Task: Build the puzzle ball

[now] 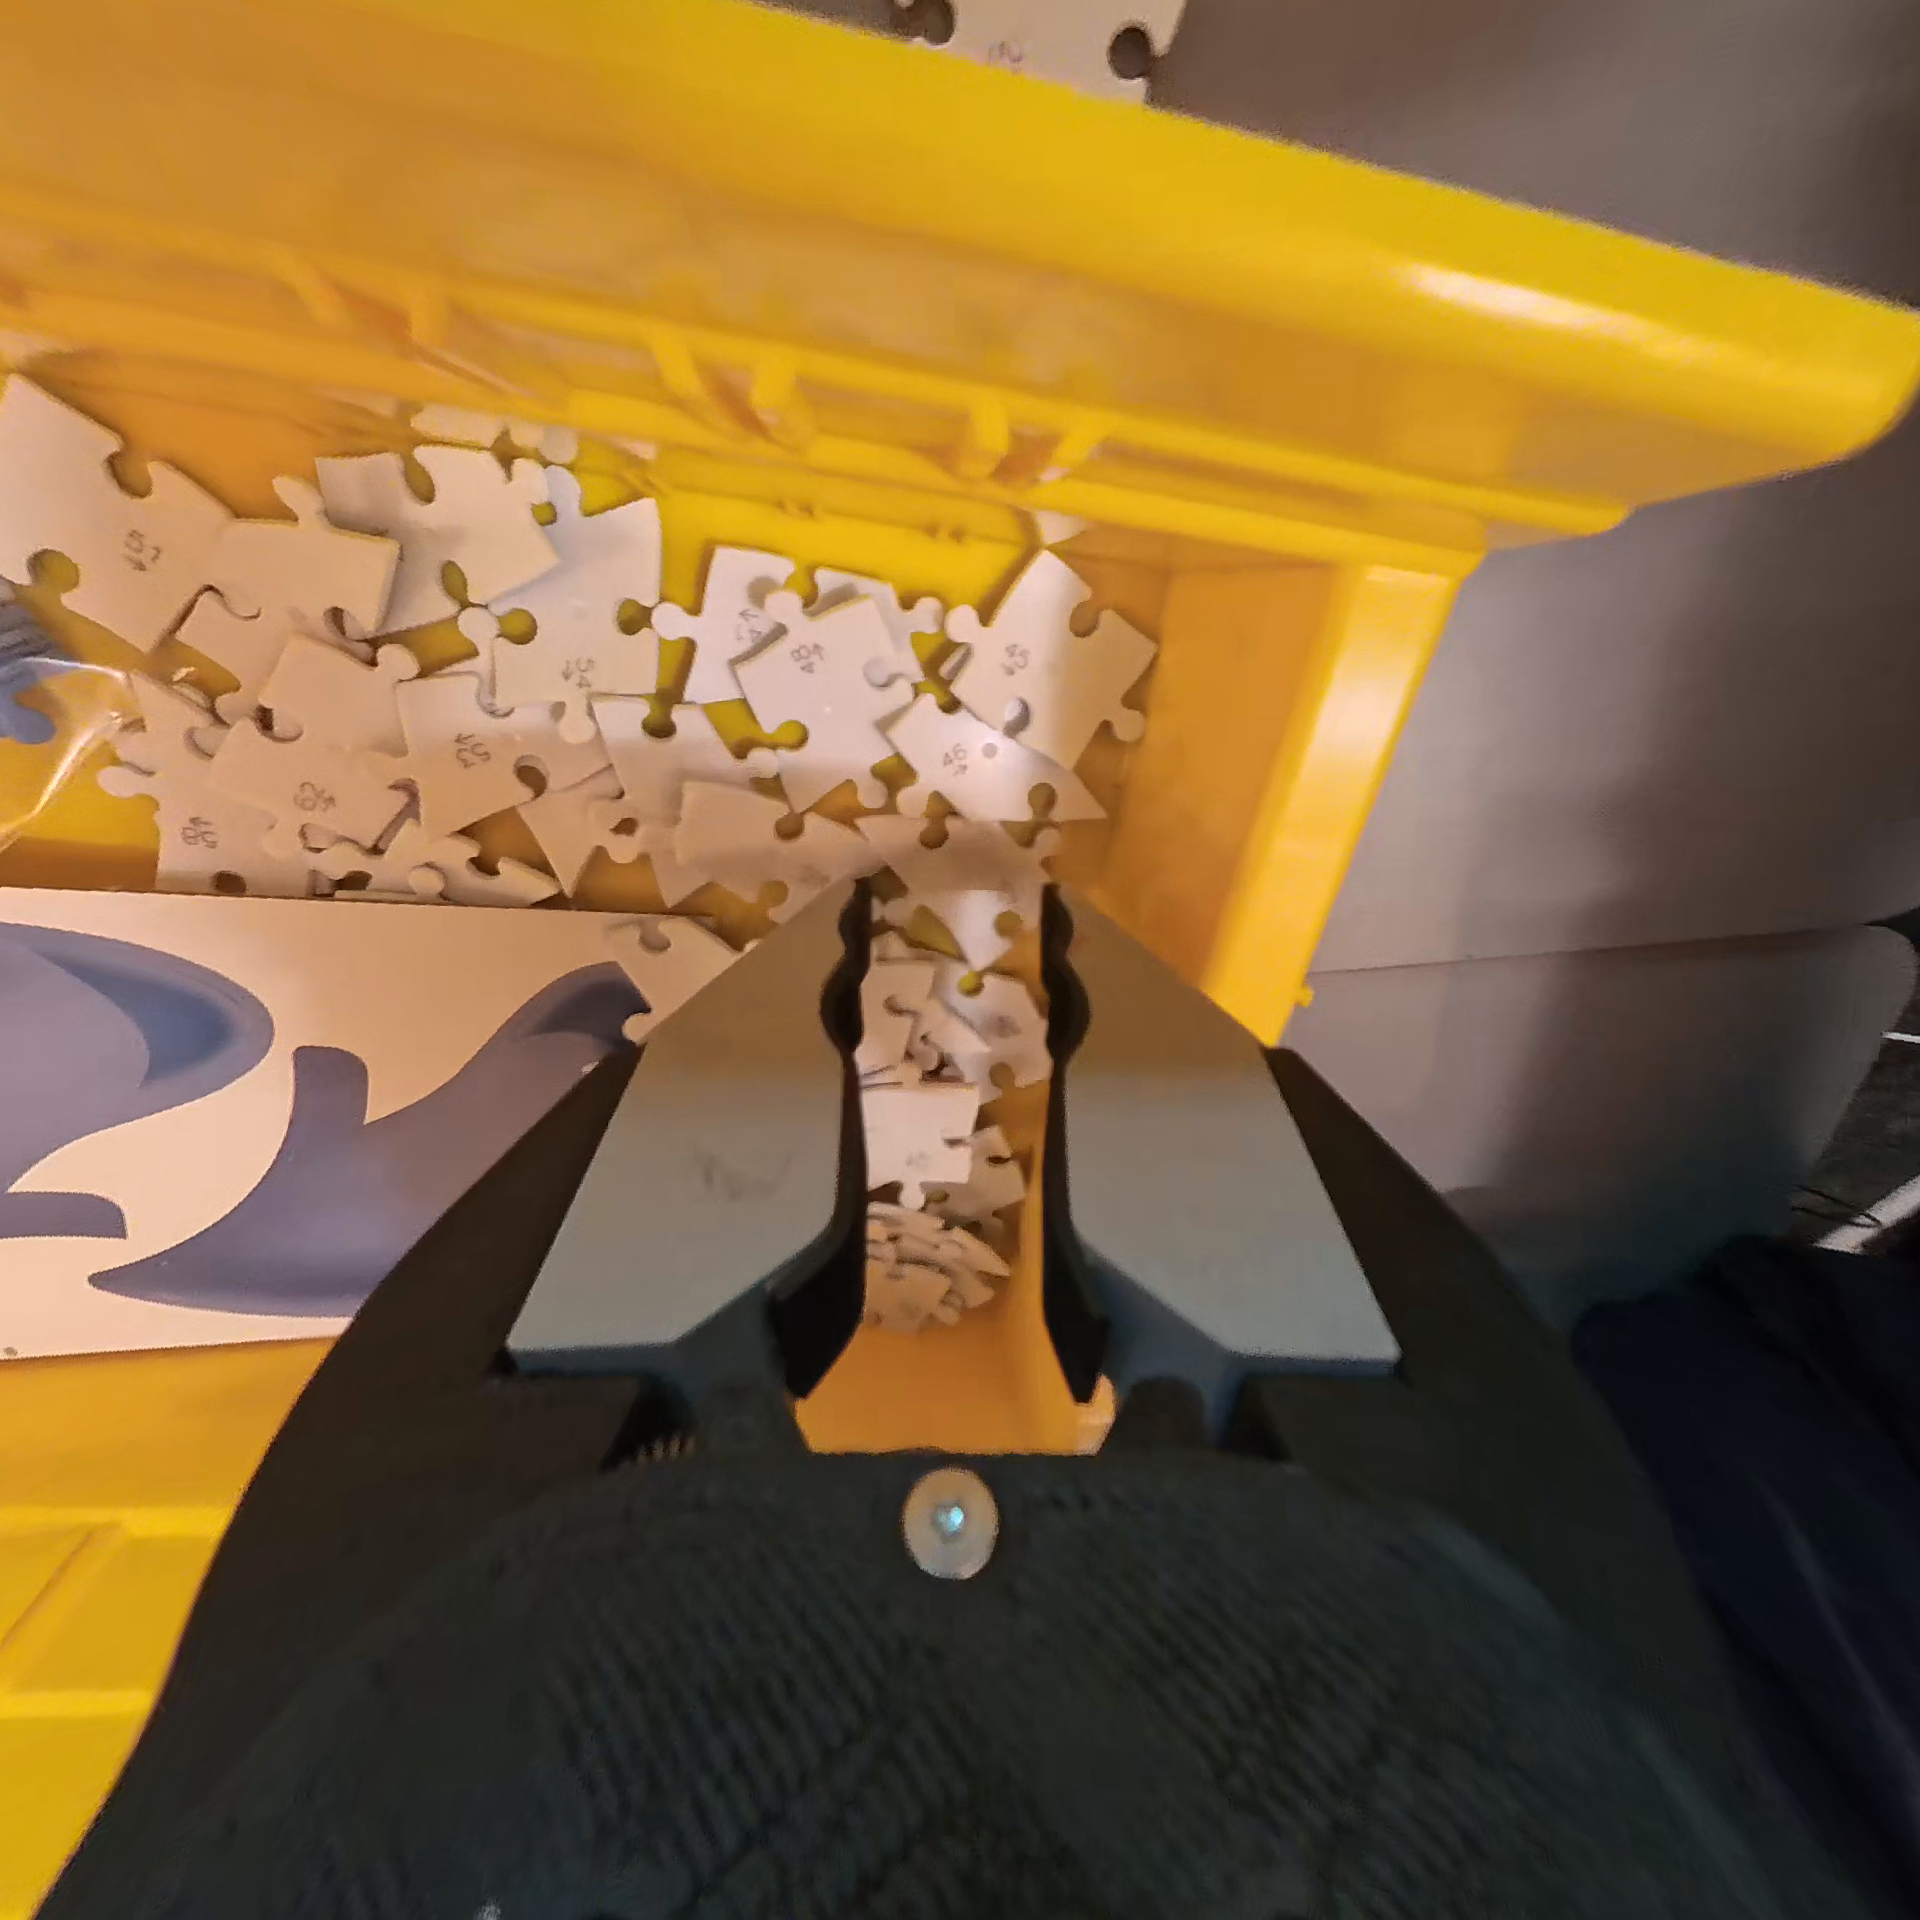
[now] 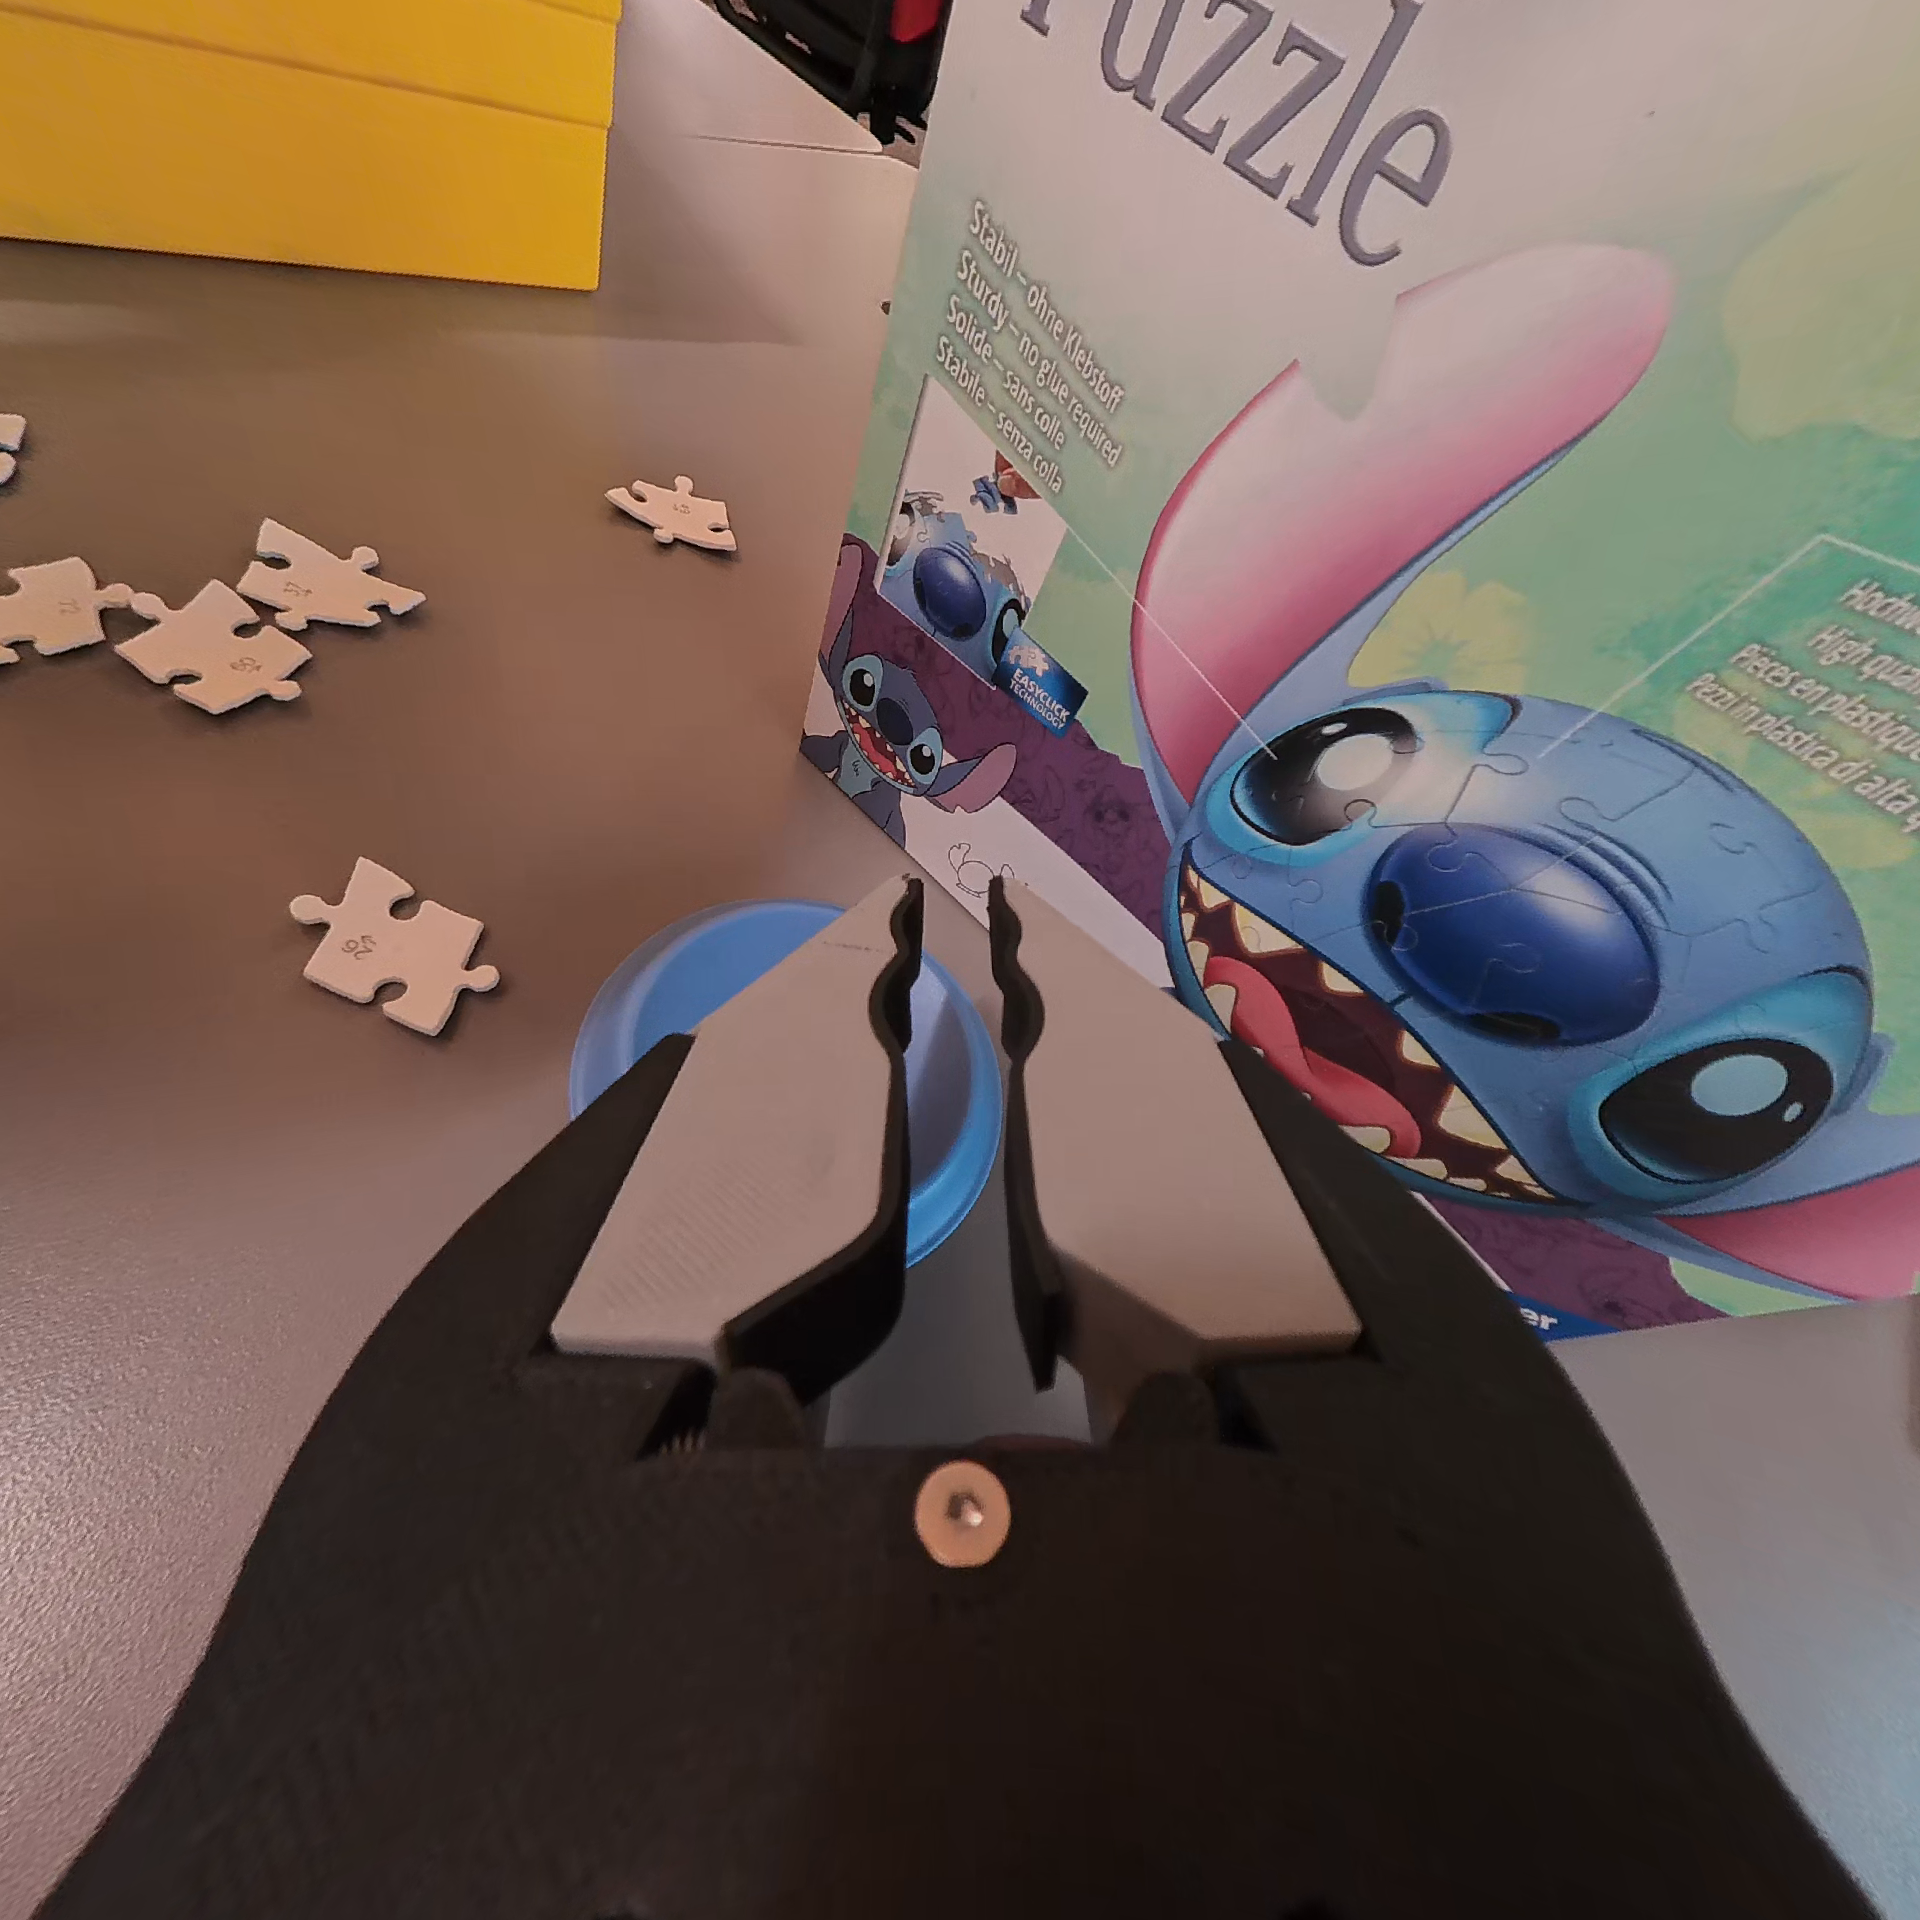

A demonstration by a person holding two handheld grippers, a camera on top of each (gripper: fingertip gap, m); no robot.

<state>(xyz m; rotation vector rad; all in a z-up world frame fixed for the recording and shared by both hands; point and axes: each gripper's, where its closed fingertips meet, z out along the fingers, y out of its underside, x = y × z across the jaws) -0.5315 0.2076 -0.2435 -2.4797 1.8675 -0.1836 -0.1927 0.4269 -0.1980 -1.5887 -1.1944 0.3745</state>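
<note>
Left wrist view: the left gripper (image 1: 954, 914) is held over the interior of a yellow plastic bin (image 1: 1299, 790). Its jaws stand apart with a clear gap, and nothing is clamped between them. Directly beyond the tips lies a loose heap of puzzle pieces (image 1: 623, 707), grey backs up, each bearing a small printed mark. The heap fills the bin floor up to the right inner wall. To the left of the gripper, a white card with blue shapes (image 1: 260, 1122) lies flat in the bin, its far edge touching the heap. The bin's far rim crosses the top of the view.

Right wrist view: the right gripper (image 2: 954, 894) hangs above a grey table (image 2: 520, 790). Its jaws are slightly parted and hold nothing. Below the fingers sits a blue round stand (image 2: 623, 997), partly hidden by them. Just right of it stands the puzzle box (image 2: 1455, 623), upright, showing a blue cartoon creature's head. To the left, several single pieces (image 2: 395, 945) lie scattered on the table, backs up. Farther off, at upper left, part of the yellow bin shows.
</note>
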